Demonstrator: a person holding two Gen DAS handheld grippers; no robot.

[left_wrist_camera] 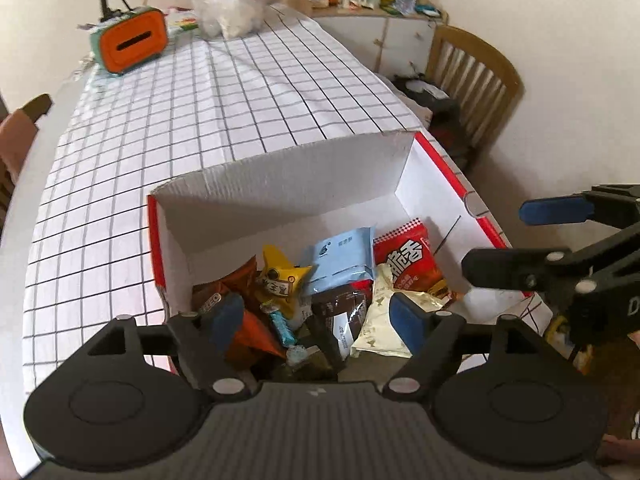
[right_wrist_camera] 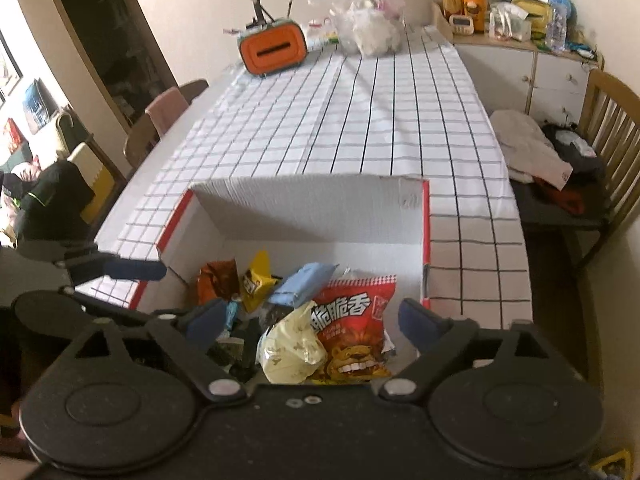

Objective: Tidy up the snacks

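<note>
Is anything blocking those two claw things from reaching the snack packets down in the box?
Nothing visible does. The white box is open on top, and both the left gripper and the right gripper hang open just above the packets. The red snack bag and the pale yellow bag lie uncovered on top of the pile.

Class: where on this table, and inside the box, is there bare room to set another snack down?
The tablecloth between the box and the orange case is bare. Inside, the floor by the far wall is free; the near end is crowded with snacks.
</note>
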